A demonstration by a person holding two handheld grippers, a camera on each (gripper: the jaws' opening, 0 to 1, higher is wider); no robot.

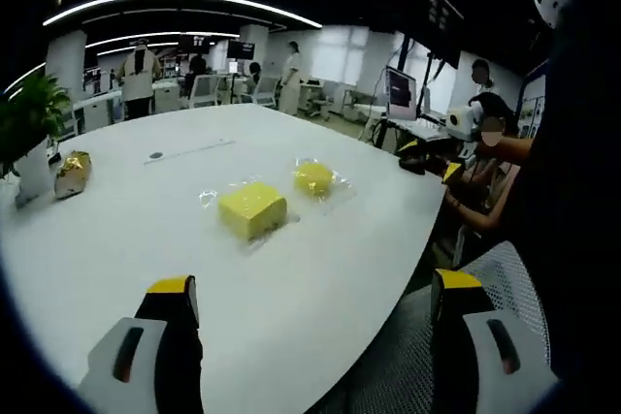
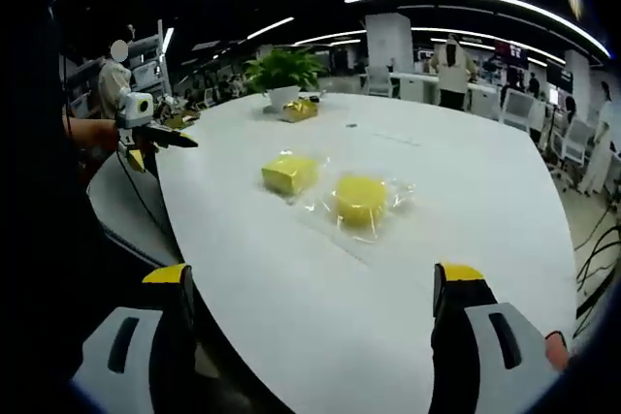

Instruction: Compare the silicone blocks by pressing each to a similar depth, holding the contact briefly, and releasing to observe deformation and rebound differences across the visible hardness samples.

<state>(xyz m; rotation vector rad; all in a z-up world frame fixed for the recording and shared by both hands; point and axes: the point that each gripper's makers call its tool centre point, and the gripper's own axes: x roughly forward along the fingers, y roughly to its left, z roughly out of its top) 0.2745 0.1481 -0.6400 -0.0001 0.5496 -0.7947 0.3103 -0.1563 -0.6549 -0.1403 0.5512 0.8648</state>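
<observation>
Silicone blocks: square block (image 1: 251,208) beside round block (image 1: 313,177), both plastic-wrapped, likely soft, slippery. Press top centres. Left gripper (image 1: 315,302), right gripper (image 2: 315,293) spread, empty.

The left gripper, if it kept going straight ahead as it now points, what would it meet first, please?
Probably the square yellow block on its clear wrap, lying between the open jaws' line on the white table; depth is uncertain.
</observation>
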